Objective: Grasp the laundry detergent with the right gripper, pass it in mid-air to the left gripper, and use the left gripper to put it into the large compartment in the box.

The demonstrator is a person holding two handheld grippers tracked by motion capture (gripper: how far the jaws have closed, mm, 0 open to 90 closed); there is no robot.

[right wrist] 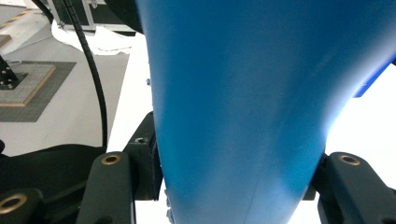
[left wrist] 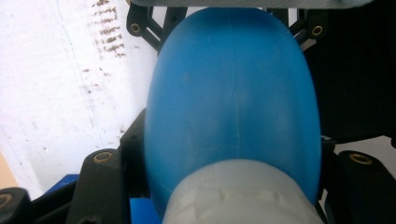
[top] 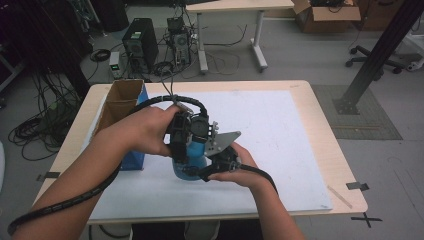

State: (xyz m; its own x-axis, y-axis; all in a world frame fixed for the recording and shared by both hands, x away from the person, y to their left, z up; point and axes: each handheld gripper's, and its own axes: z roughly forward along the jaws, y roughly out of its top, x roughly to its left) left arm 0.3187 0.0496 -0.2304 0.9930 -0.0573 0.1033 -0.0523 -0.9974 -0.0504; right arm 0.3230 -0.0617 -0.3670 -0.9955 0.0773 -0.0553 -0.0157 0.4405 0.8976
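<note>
Blue bottle [top: 187, 167] sits between both grippers, just above the white mat [top: 280, 130] near the table's front-middle. Left gripper [top: 182, 150] comes at it from above/left, w/ the person's left hand [top: 150, 130] wrapped round the gripper body; right gripper [top: 207, 172] meets it from the right side, right hand [top: 240, 167] behind it, grey three-cornered plate on top.

Left gripper view: bottle [left wrist: 233, 102] fills the gap between the jaws, both pads pressed on its flanks, so clamped on it. A whitish cap or collar [left wrist: 238, 196] sits at the near end, closest to the gripper body, rounded blue end pointing away. Far gripper's black linkage shows beyond the bottle's far end.

Right gripper view: bottle [right wrist: 252, 102] again wedged between the jaws, pads tight on both sides, clamped too. Black cable [right wrist: 95, 84] runs off to the jaws' left, over the mat.

Cardboard box [top: 117, 107] w/ blue side stands just left of the left gripper, touching or nearly touching the left hand, can't tell which
</note>
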